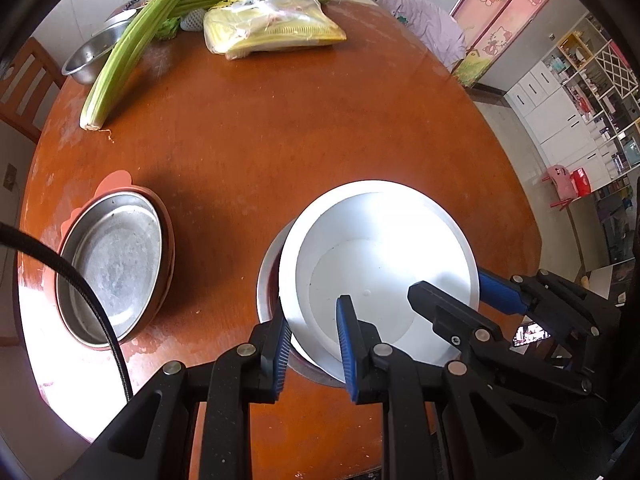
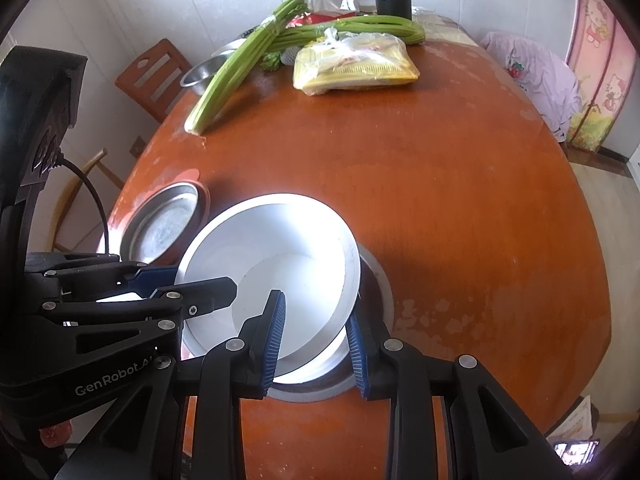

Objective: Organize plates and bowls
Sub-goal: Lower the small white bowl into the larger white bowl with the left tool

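Far left on the surface [image 1: 320,128]: steel dish nested in orange tray [image 1: 116,260], looks sorted already. Centre-near: white bowl [image 1: 380,264] held tilted over a steel plate [image 1: 267,280], left gripper [image 1: 314,344] clamped on its left rim, right gripper [image 2: 316,340] clamped on its right rim, bowl prob not seated yet. Left to do imo: set bowl down into the plate, then steel bowl [image 1: 94,56] far left by the celery [image 1: 132,40] is unstacked.
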